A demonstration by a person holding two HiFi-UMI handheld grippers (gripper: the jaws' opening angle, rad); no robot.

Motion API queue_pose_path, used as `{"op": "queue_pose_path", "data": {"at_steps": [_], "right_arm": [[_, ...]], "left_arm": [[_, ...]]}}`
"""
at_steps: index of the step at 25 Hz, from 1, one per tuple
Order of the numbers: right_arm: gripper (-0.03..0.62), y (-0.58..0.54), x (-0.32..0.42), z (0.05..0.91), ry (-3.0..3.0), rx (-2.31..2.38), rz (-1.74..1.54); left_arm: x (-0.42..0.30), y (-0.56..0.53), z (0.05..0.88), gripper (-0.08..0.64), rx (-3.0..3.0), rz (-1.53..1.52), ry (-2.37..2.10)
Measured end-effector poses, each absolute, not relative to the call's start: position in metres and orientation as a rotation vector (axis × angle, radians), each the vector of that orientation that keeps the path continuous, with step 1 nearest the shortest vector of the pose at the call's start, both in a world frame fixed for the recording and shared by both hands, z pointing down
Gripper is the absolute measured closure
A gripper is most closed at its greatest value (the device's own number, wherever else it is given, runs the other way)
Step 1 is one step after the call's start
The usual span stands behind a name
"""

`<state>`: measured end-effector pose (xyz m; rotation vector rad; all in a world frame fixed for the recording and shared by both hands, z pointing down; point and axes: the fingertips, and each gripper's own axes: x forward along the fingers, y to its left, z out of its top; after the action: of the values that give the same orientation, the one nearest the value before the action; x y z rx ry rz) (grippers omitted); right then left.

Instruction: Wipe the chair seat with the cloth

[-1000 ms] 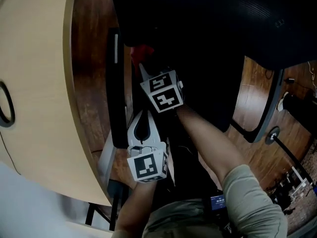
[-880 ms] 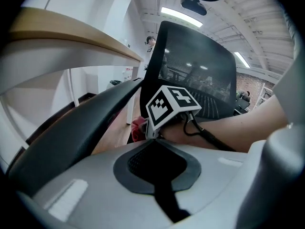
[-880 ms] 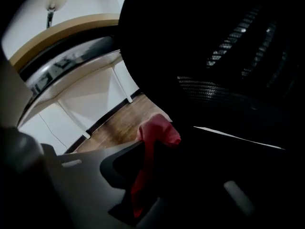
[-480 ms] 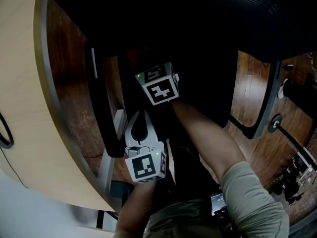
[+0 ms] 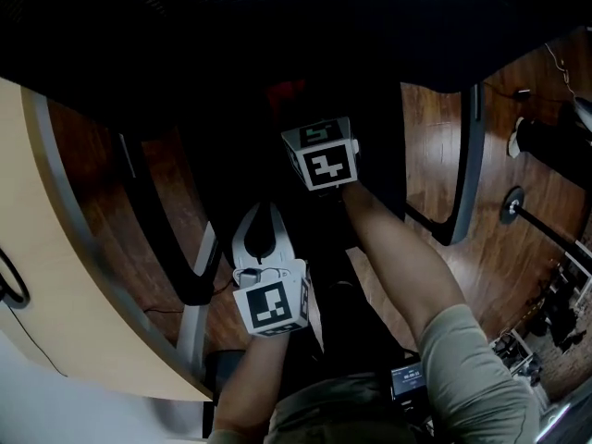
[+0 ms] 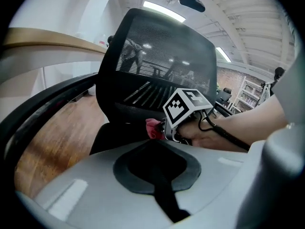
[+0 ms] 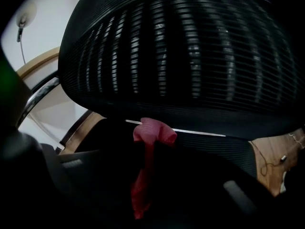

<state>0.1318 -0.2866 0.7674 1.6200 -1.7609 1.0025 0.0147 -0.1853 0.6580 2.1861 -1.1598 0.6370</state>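
Observation:
The black chair seat (image 5: 231, 128) fills the middle of the head view, under the mesh backrest (image 5: 324, 7). My right gripper (image 5: 301, 118) reaches over the seat toward the backrest, shut on a red cloth (image 5: 287, 91). In the right gripper view the cloth (image 7: 152, 132) bunches at the jaw tips (image 7: 150, 151) and a strip of it runs back between the dark jaws, just in front of the backrest (image 7: 181, 56). My left gripper (image 5: 266, 209) hovers nearer me, its white jaws meeting at the tip with nothing in them. The left gripper view shows the right gripper (image 6: 167, 128) and the cloth (image 6: 152, 128).
A curved beige table (image 5: 55, 248) runs along the left. The chair's left armrest (image 5: 157, 220) and right armrest (image 5: 462, 155) flank the seat. Wooden floor (image 5: 518, 276) with cables and equipment lies to the right. A person's bare forearm (image 5: 398, 257) trails behind the right gripper.
The right gripper with the cloth has shifted a little to the right and toward the backrest over the seat. The head view has swung, so table and left armrest sit further left. The left gripper barely moved.

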Motion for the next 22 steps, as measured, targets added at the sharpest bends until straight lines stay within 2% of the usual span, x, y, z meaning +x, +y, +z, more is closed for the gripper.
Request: {"op": "queue_pose_path", "data": {"at_steps": [14,22], "right_arm": [[0.528,-0.207,0.294,0.756,-1.45,1.955,1.089],[0.528,-0.169,0.338,0.77,-1.325,2.009,1.135]], "left_arm": [[0.092,-0.159,0.656,0.555,2.289,0.649,-1.026],[0.112,-0.14,0.66,0.555,2.293,0.662,-1.01]]}}
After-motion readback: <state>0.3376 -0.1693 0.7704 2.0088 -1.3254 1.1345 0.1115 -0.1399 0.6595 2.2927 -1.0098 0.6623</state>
